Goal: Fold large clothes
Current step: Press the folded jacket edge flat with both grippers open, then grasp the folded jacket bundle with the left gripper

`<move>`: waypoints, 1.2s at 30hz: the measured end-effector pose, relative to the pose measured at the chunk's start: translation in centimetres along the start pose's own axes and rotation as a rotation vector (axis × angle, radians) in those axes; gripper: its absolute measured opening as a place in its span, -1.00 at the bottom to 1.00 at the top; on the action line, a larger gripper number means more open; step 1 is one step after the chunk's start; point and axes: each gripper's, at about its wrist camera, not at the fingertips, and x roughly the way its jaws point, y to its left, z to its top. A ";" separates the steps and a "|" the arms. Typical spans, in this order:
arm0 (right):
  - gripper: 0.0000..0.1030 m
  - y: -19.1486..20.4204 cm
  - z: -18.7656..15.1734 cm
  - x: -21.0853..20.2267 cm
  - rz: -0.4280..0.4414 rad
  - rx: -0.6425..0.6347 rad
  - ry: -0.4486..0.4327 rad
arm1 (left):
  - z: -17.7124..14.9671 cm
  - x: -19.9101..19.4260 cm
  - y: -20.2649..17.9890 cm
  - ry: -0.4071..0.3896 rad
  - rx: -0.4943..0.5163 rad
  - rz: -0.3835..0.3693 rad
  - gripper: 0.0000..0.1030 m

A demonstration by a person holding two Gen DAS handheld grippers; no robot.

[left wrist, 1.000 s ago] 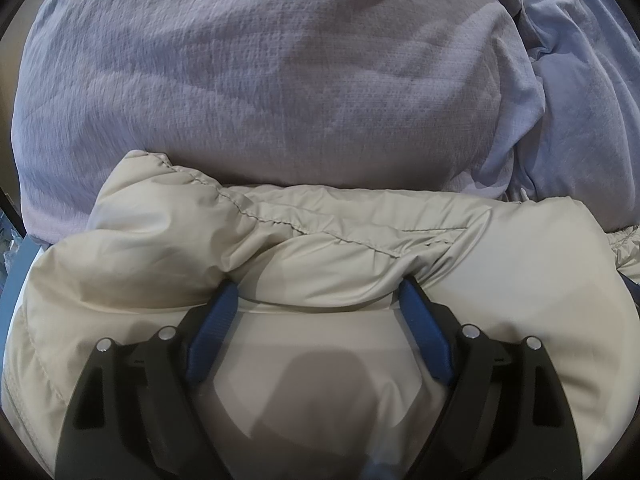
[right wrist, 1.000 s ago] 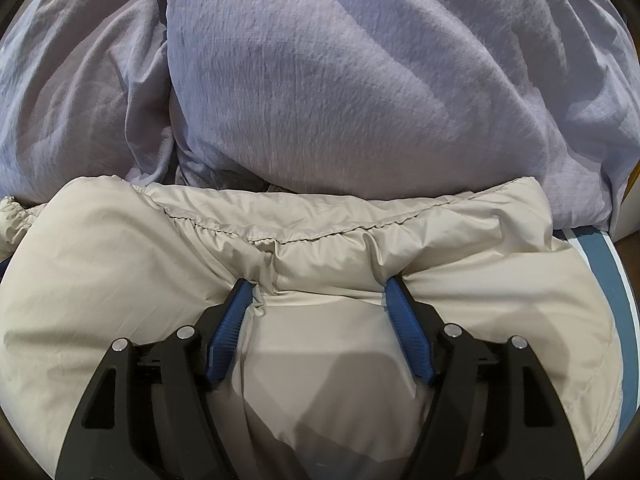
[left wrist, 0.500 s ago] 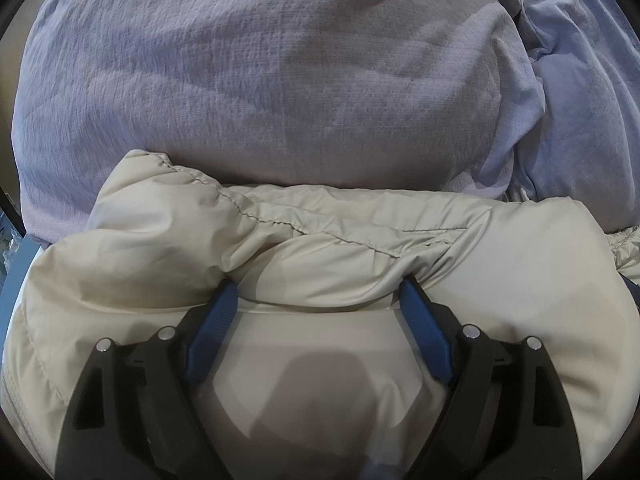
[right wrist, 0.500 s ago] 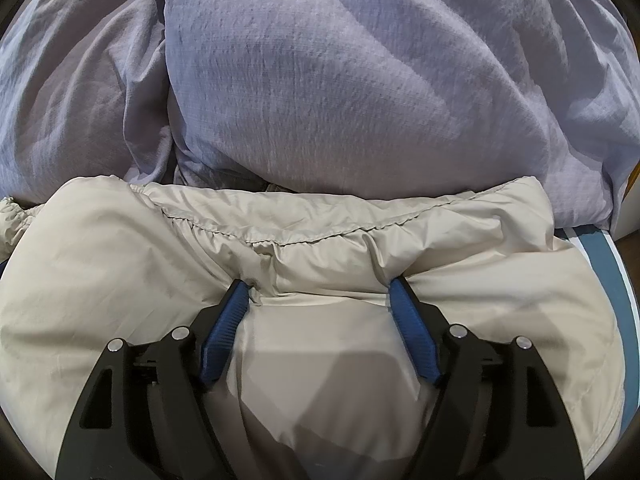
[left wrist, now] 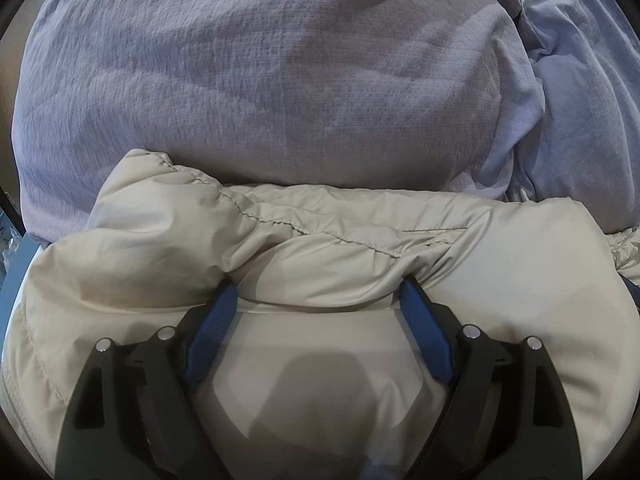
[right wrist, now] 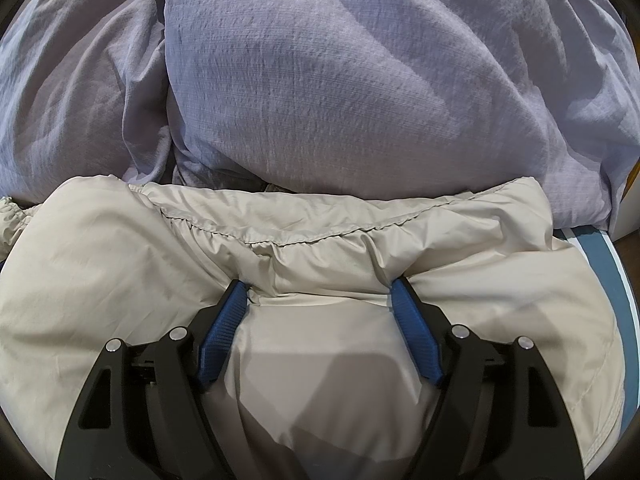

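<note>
The left tool (left wrist: 318,294) has its blue pads spread wide, tips pressed into a puffy fold of the beige padded jacket (left wrist: 160,256), which lies on the bed against a lavender pillow (left wrist: 256,72). The right tool (right wrist: 320,292) is likewise spread open, tips buried under the jacket's (right wrist: 100,264) stitched seam, with a blue-striped sheet (right wrist: 600,264) at the right edge

Left hand-held gripper (left wrist: 318,294) jaws spread wide, fingertips pressed down; right hand-held gripper (right wrist: 318,290) likewise spread.
</note>
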 end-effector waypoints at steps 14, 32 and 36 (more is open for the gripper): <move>0.52 -0.9 0.6 -0.7 0.003 0.017 0.060 | 0.2 -1.8 0.6 0.049 -0.014 0.013 0.66; 0.52 -15.8 -5.4 -9.6 -0.045 0.339 0.151 | -5.7 -14.1 10.8 0.014 -0.180 0.063 0.66; 0.52 -17.4 -7.4 -8.9 0.001 0.433 0.210 | -7.9 -14.4 13.1 0.065 -0.246 0.047 0.66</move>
